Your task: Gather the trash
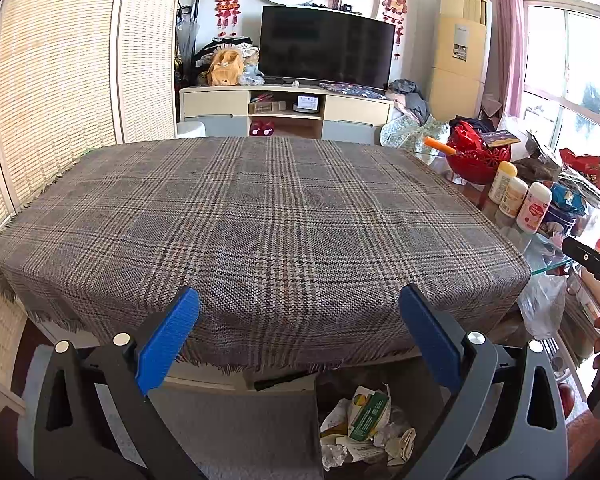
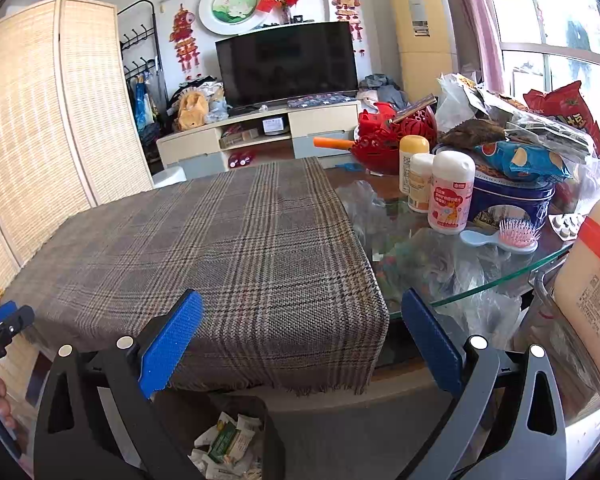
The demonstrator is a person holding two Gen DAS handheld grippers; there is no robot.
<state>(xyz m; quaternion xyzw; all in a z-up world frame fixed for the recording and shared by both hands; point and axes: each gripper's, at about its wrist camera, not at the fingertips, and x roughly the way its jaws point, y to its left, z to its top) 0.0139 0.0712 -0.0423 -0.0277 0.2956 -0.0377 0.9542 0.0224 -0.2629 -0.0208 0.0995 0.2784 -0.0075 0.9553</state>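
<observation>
A dark trash bin [image 1: 364,432] on the floor below the table's near edge holds crumpled paper and a green-and-white carton; the right wrist view shows the same bin [image 2: 232,444] at the bottom. My left gripper [image 1: 300,312] hangs open above the near edge of the plaid-covered table [image 1: 260,220], with nothing between its blue pads. My right gripper [image 2: 300,320] is also open and empty, over the plaid cloth's [image 2: 220,248] right corner, where the glass tabletop [image 2: 500,276] begins. I see no loose trash on the cloth.
The glass end of the table is crowded: white bottles [image 2: 448,192], a blue tin [image 2: 512,196], a pink hairbrush [image 2: 516,234], a red basket [image 2: 384,136], snack bags [image 2: 520,160] and a large jug [image 2: 592,288]. A folding screen [image 1: 60,80] stands left; a TV cabinet [image 1: 284,108] is beyond.
</observation>
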